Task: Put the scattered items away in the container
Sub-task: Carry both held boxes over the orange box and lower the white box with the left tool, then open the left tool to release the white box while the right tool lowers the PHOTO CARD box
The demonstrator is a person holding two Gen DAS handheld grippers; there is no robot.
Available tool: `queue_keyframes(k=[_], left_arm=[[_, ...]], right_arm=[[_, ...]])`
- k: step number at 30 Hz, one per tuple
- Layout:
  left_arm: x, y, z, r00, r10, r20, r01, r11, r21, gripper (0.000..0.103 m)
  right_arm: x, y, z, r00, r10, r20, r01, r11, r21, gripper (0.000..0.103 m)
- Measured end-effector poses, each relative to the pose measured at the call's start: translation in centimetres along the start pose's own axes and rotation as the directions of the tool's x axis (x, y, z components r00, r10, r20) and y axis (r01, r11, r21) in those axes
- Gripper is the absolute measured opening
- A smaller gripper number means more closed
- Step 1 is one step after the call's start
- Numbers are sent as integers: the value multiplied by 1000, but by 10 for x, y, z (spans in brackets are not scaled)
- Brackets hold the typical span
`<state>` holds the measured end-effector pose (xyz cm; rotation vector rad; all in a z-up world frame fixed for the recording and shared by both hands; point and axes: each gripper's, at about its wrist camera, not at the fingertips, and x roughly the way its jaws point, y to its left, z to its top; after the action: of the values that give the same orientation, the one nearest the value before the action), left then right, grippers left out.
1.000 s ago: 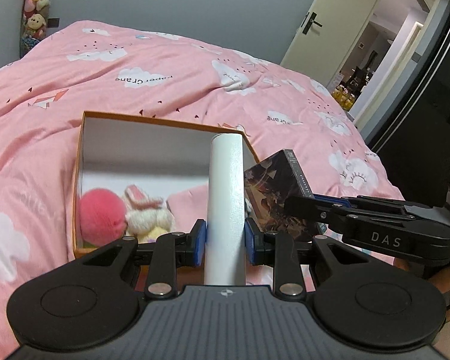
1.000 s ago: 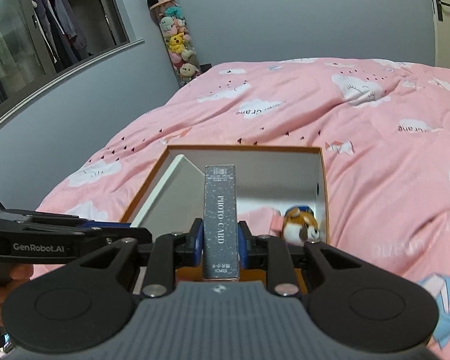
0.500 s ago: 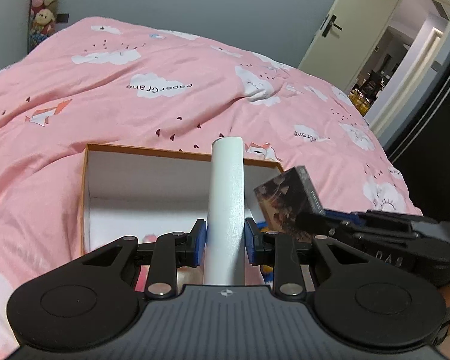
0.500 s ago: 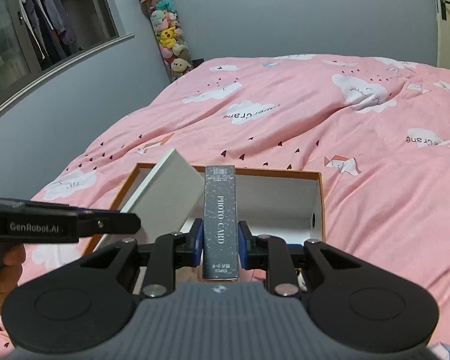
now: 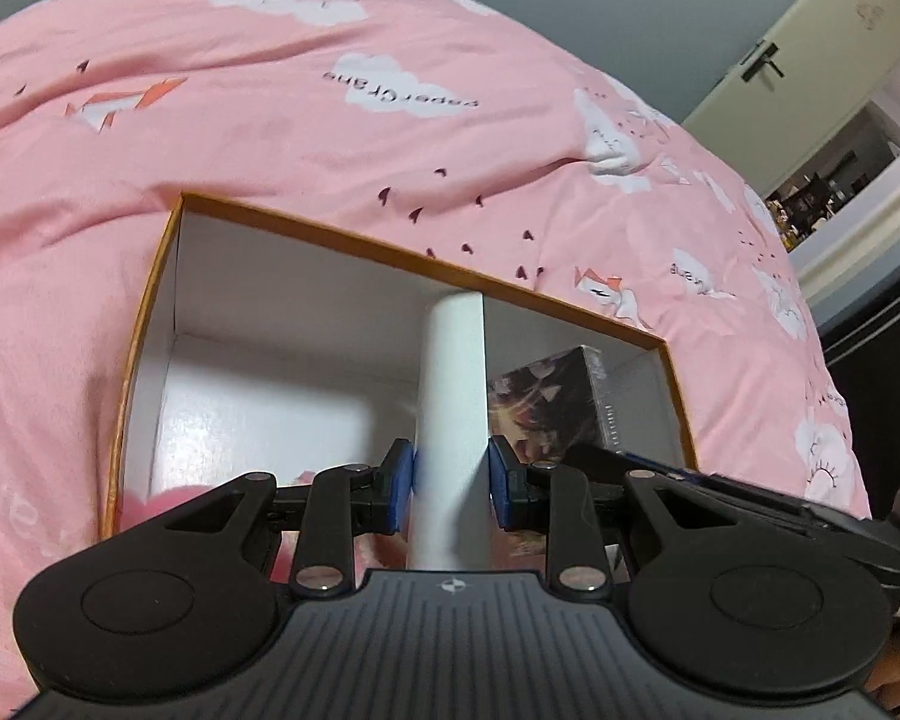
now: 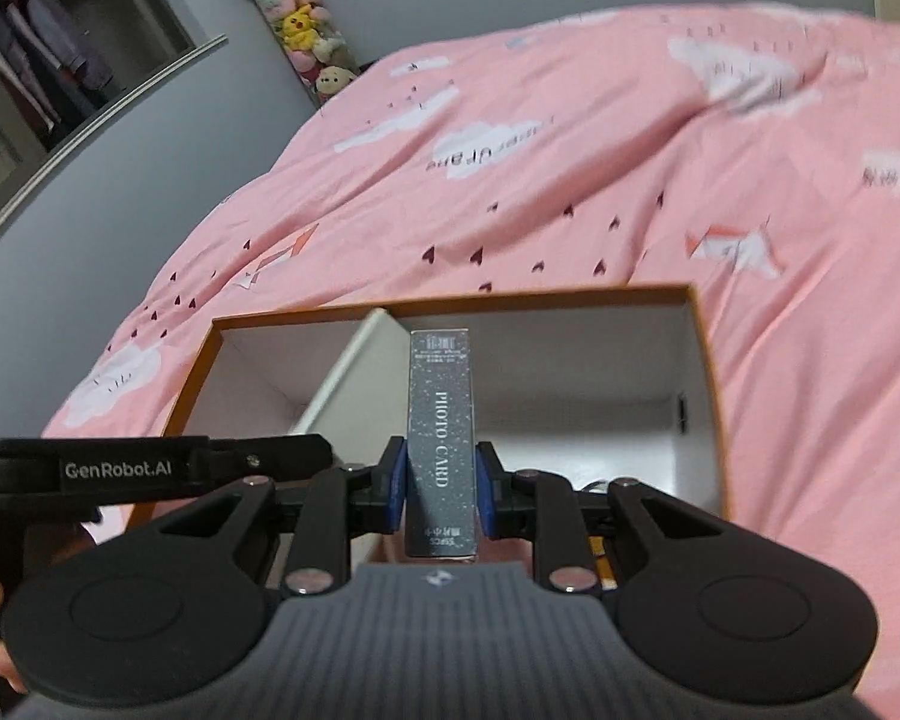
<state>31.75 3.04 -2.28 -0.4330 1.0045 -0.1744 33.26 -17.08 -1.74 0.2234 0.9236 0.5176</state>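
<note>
An orange-rimmed cardboard box (image 5: 426, 264) with a white inside lies on the pink bed. My left gripper (image 5: 450, 474) is shut on a flat white box (image 5: 453, 396), held upright on its edge over the box's inside. My right gripper (image 6: 438, 486) is shut on a dark sparkly photo card box (image 6: 441, 420), also upright inside the cardboard box (image 6: 450, 300). In the left wrist view the photo card box (image 5: 549, 402) shows its printed face just right of the white box. In the right wrist view the white box (image 6: 354, 372) leans just left of the card box.
A pink duvet (image 5: 330, 138) with white clouds surrounds the box on all sides. A pink plush (image 5: 150, 498) peeks out behind my left gripper at the box's near left. A column of plush toys (image 6: 300, 30) hangs at the far wall. An open door (image 5: 810, 72) is at the right.
Both grippers have moved forward and down into the cardboard box with their items. The box now fills more of each view, and the plush toys inside are mostly hidden behind the grippers.
</note>
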Motion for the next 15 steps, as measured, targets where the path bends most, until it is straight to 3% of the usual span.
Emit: queue_keyframes(k=[7, 13, 15], left_arm=[[12, 12, 0, 1000, 20, -17, -21, 999, -49, 30], [17, 8, 6, 999, 22, -33, -22, 1000, 1, 30], [17, 2, 9, 999, 31, -45, -29, 998, 57, 30]], right_arm=[[26, -2, -3, 998, 31, -51, -27, 997, 77, 25], [31, -6, -3, 999, -1, -52, 5, 996, 87, 25], [29, -6, -3, 999, -2, -53, 7, 996, 86, 25]])
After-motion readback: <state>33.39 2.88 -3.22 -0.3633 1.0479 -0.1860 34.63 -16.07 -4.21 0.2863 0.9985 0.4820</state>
